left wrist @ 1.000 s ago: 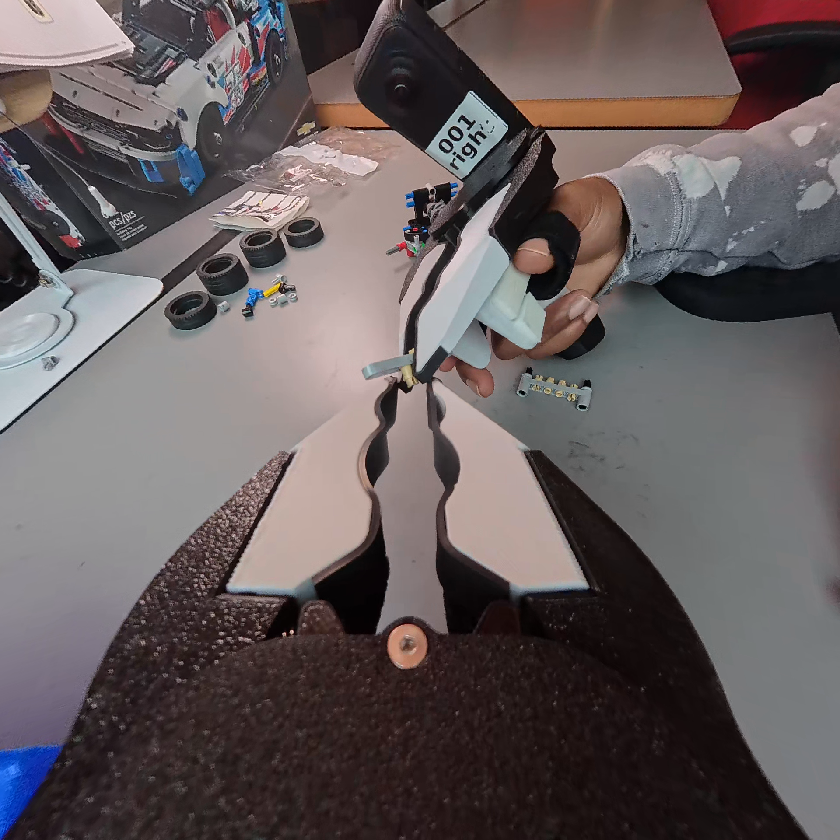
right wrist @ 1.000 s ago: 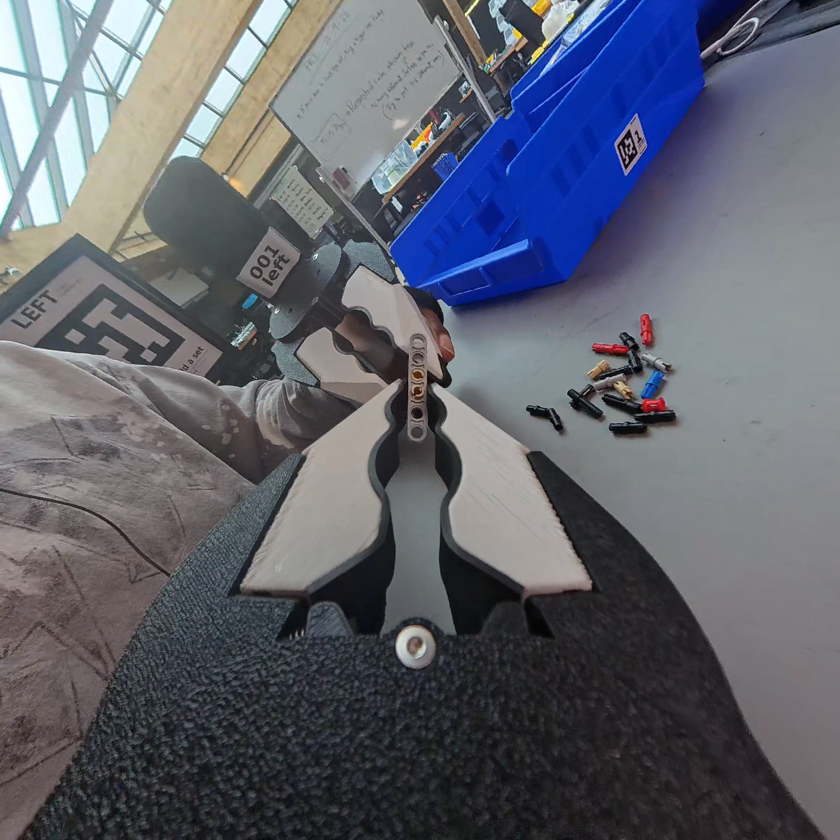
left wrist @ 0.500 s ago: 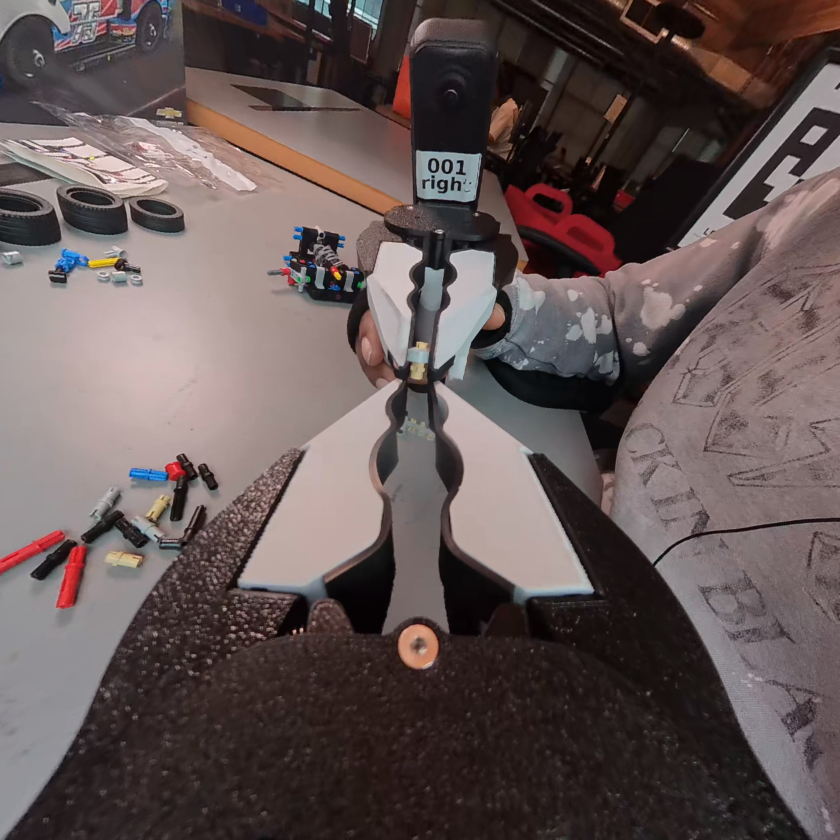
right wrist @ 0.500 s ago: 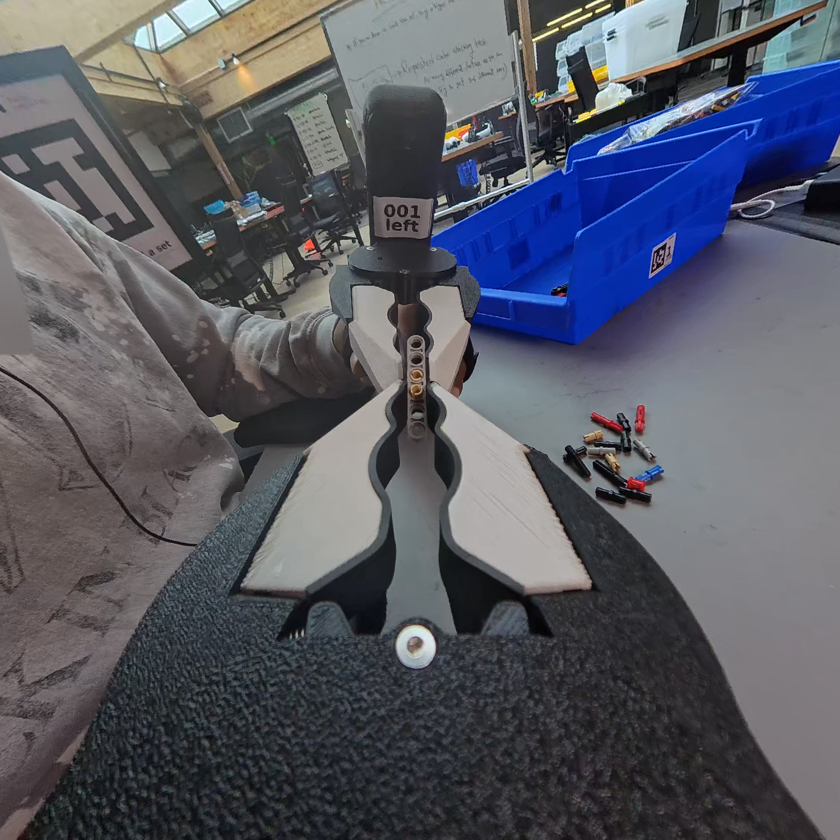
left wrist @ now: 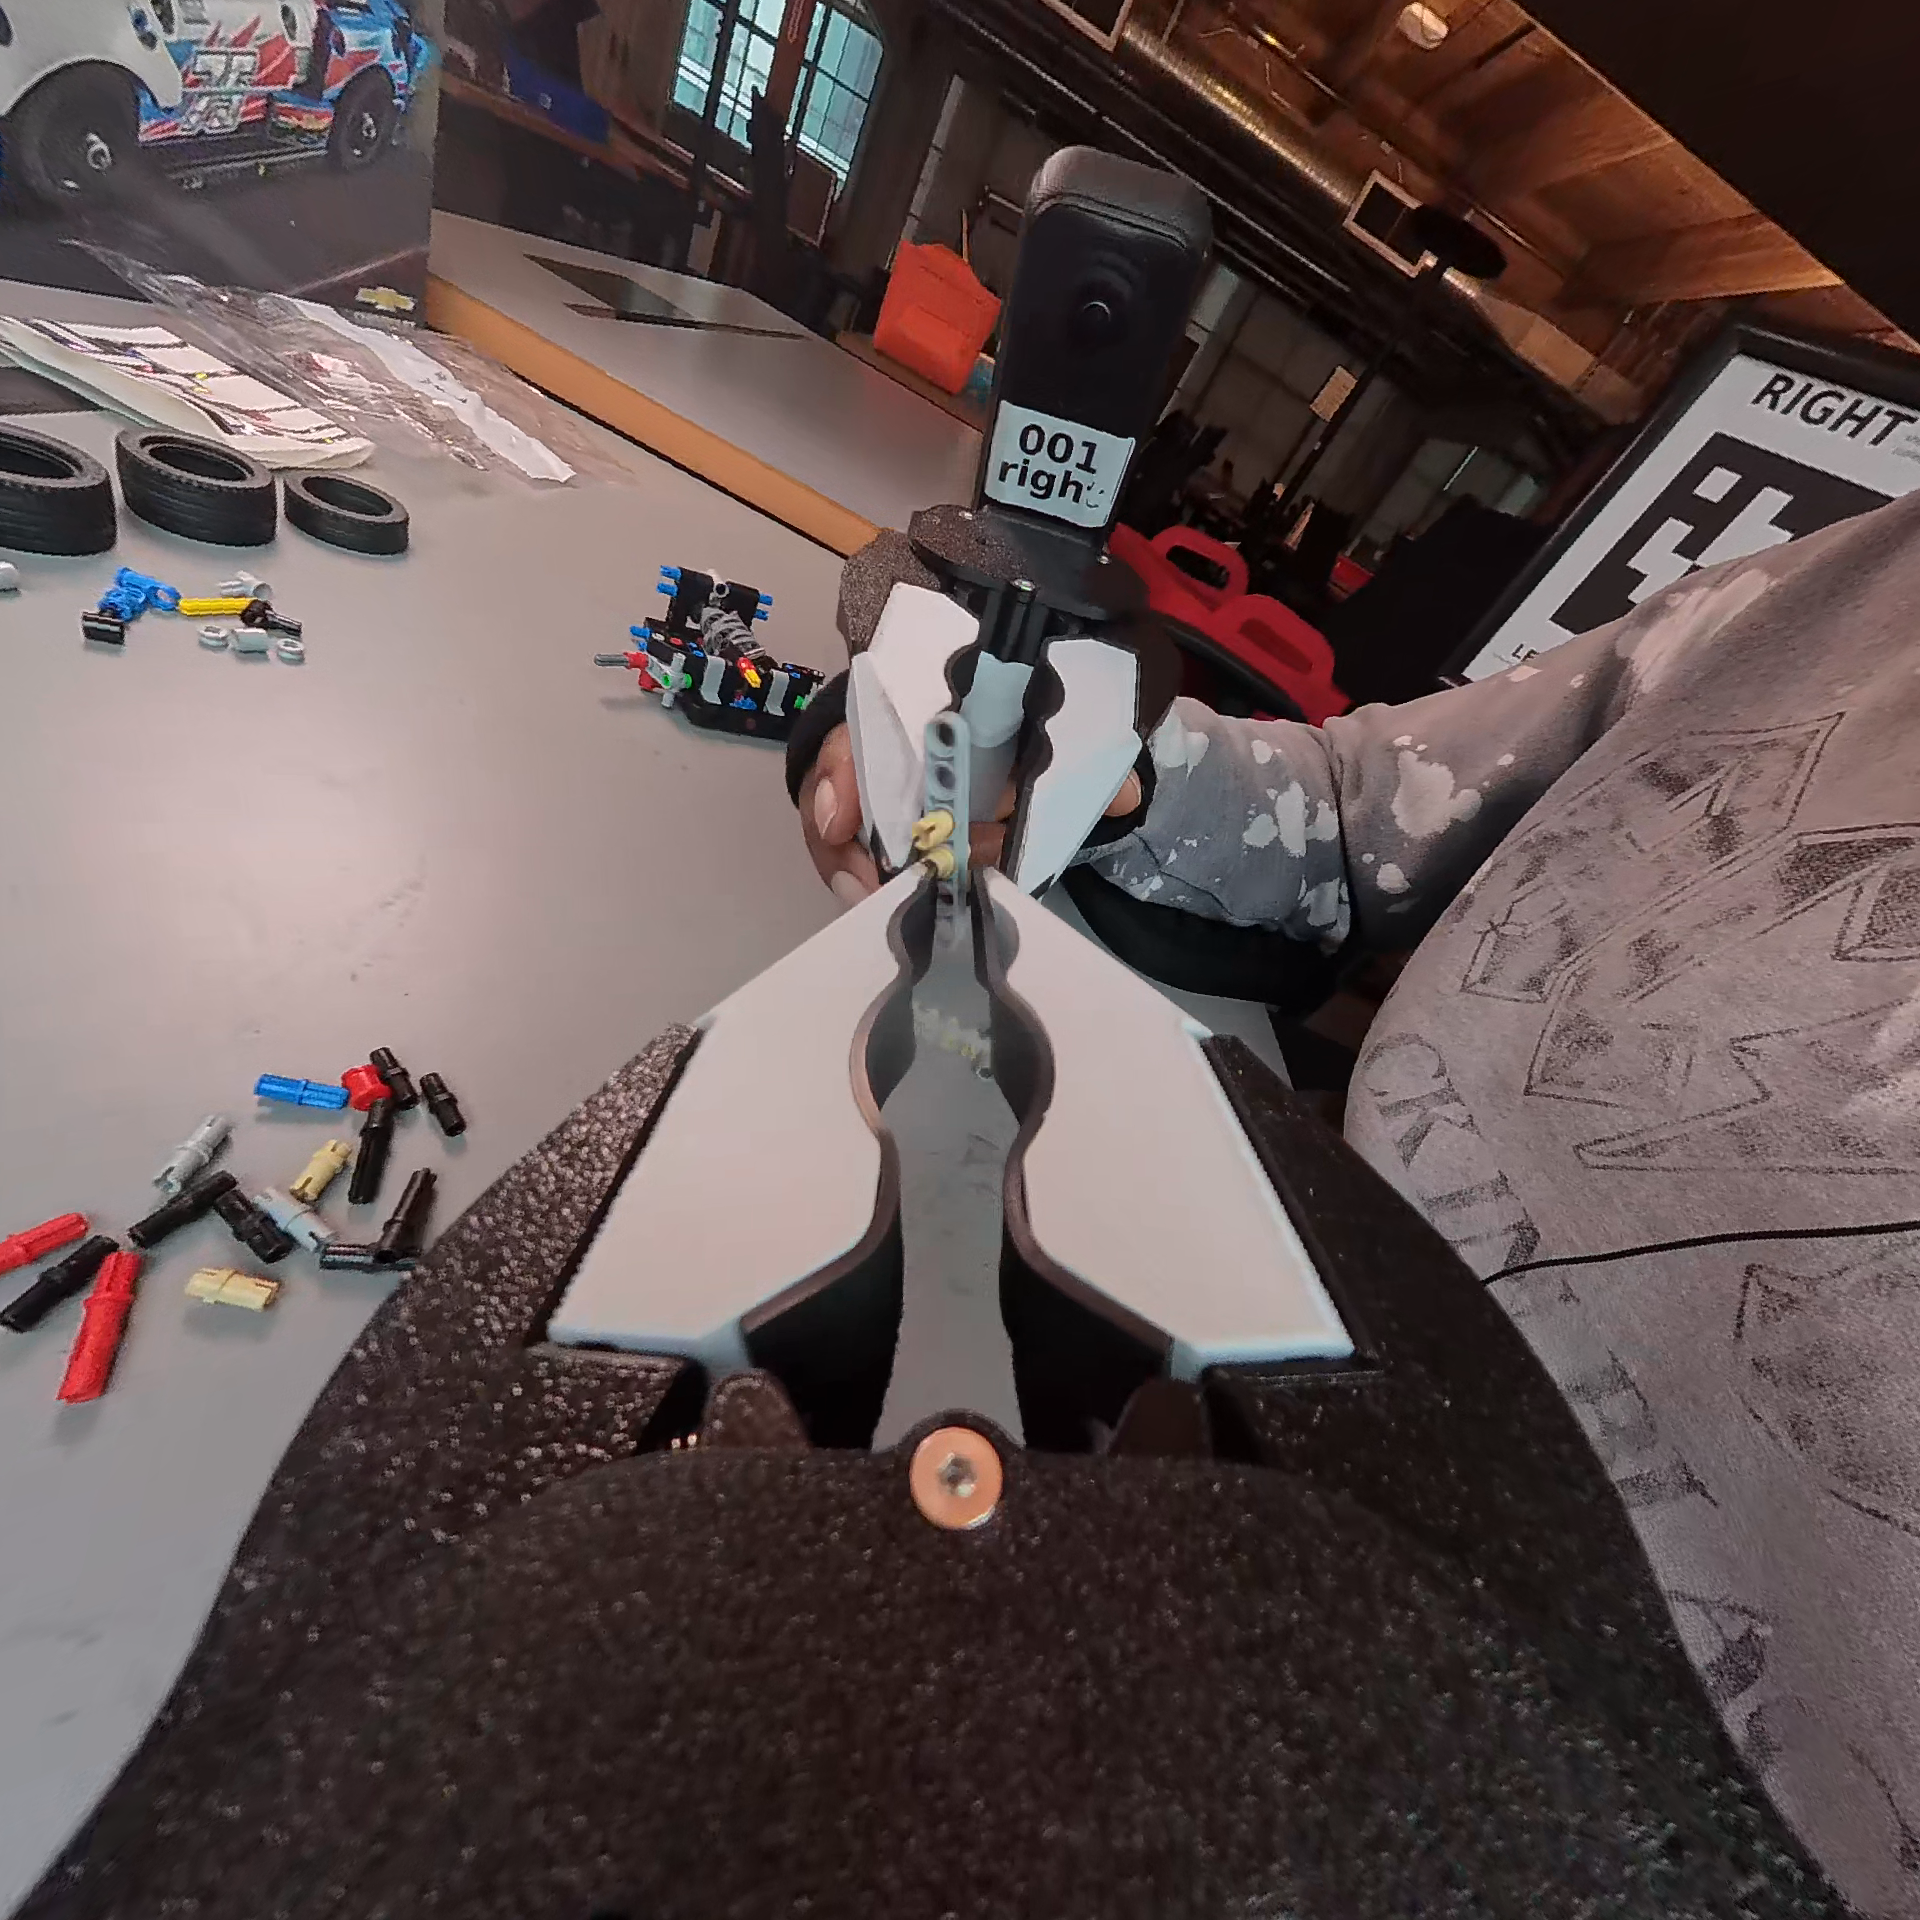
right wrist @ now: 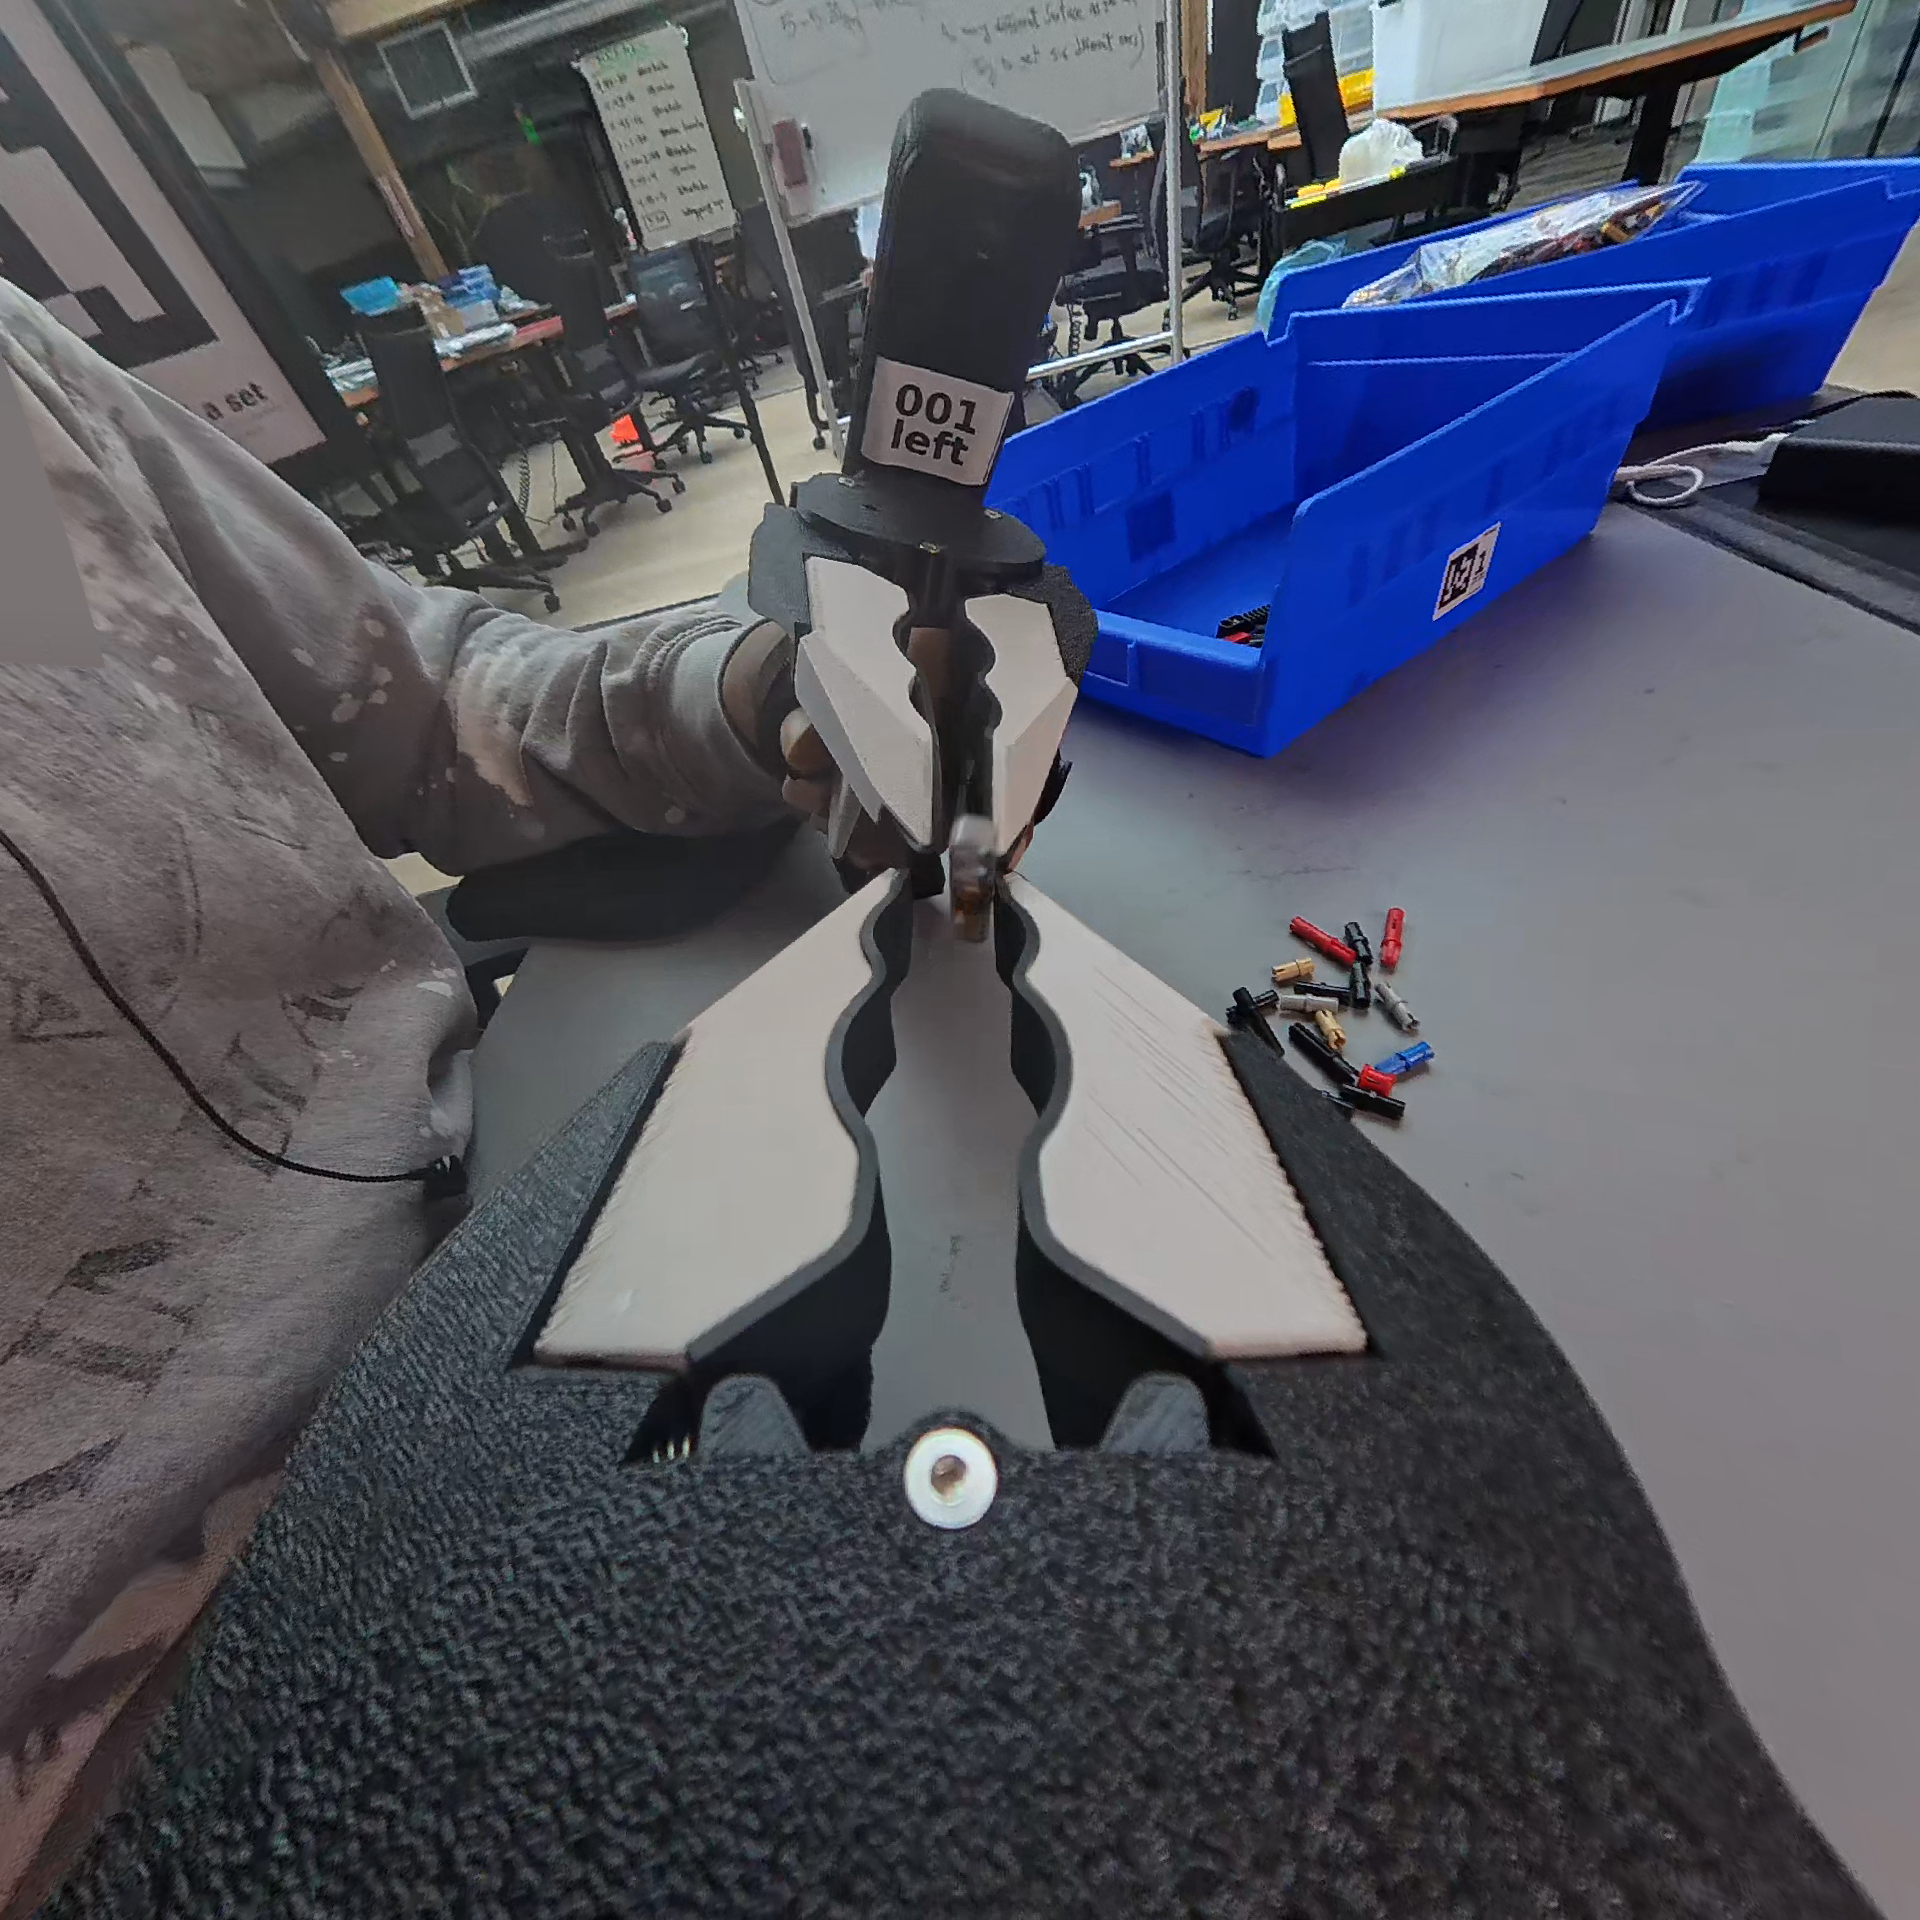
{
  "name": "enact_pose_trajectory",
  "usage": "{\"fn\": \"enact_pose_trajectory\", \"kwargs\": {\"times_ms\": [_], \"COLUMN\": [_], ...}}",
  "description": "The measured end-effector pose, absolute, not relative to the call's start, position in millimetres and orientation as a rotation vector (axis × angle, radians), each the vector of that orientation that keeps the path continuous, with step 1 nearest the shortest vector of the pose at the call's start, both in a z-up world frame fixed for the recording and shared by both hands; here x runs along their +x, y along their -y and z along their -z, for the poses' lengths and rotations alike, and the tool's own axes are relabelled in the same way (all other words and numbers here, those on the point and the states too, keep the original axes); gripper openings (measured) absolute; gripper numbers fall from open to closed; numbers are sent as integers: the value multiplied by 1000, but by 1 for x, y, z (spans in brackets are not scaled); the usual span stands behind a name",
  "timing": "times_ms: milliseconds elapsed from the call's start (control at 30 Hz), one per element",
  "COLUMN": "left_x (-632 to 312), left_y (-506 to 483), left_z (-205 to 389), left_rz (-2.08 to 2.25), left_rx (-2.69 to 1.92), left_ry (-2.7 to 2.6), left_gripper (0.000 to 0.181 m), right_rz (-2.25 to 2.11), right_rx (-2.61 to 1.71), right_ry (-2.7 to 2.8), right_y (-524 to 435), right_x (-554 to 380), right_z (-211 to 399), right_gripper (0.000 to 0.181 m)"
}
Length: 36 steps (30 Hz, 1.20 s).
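Left hand-held gripper (left wrist: 948, 902) clenched on the lower end of a slim grey plastic beam with holes and two tan pins (left wrist: 943, 805), held upright above the grey tabletop (left wrist: 312, 862). Right hand-held gripper (right wrist: 954, 902) facing it tip to tip, jaws slightly parted around the beam's blurred end, grip not clear. Loose red, black, blue and tan plastic connector pins (right wrist: 1335, 1013) scattered on the tabletop beside a blue plastic bin (right wrist: 1351, 561)

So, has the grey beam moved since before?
Yes. Against the unmoved pin pile in the right wrist view, the grey beam has slid forward, from the right gripper to the left gripper.

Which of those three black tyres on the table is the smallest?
The rightmost tyre, lying flat beside the clear plastic bag. The middle tyre and left tyre look thicker and wider.
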<state>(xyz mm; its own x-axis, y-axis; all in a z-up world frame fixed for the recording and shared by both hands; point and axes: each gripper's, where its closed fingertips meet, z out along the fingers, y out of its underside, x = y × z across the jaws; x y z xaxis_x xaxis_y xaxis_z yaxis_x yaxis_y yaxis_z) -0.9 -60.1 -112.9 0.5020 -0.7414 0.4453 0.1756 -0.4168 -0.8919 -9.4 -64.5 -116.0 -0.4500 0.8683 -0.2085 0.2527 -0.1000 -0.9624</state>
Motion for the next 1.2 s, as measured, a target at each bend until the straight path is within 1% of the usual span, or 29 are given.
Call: {"fn": "enact_pose_trajectory", "kwargs": {"times_ms": [33,200,400,467,533,567,633,733,967,1000,1100,1200], "left_x": [-2,-2,4,12,16,15,16,16,21,21,6,-3], "left_y": [59,60,62,65,64,62,60,54,50,51,47,51], "left_z": [113,118,137,139,139,137,122,102,105,107,109,100], "left_rz": [1103,1067,864,866,863,853,910,1003,1005,1010,953,938], "left_rx": [-1711,-1742,-1806,-1803,-1800,-1789,-1712,-1618,-1630,-1652,-1681,-1635], "left_ry": [-476,-512,-681,-715,-708,-688,-620,-488,-466,-483,-466,-474], "left_gripper": [8,19,27,23,7,6,5,4,4,6,29,30], "right_rz": [-1588,-1589,-1721,-1740,-1726,-1728,-1766,-1785,-1572,-1507,-1313,-1129], "right_rx": [-1229,-1231,-1241,-1253,-1251,-1256,-1265,-1264,-1225,-1235,-1276,-1305], "right_ry": [1679,1687,1592,1585,1597,1574,1513,1434,1557,1600,1758,1898], "right_y": [64,64,63,66,70,70,69,67,65,62,51,47], "right_x": [-8,-7,-6,-8,-11,-12,-15,-18,-17,-16,-5,5], "right_z": [116,119,104,104,105,102,93,81,86,88,101,123], "right_gripper": [7,7,7,7,7,8,14,7,7,7,7,7]}}
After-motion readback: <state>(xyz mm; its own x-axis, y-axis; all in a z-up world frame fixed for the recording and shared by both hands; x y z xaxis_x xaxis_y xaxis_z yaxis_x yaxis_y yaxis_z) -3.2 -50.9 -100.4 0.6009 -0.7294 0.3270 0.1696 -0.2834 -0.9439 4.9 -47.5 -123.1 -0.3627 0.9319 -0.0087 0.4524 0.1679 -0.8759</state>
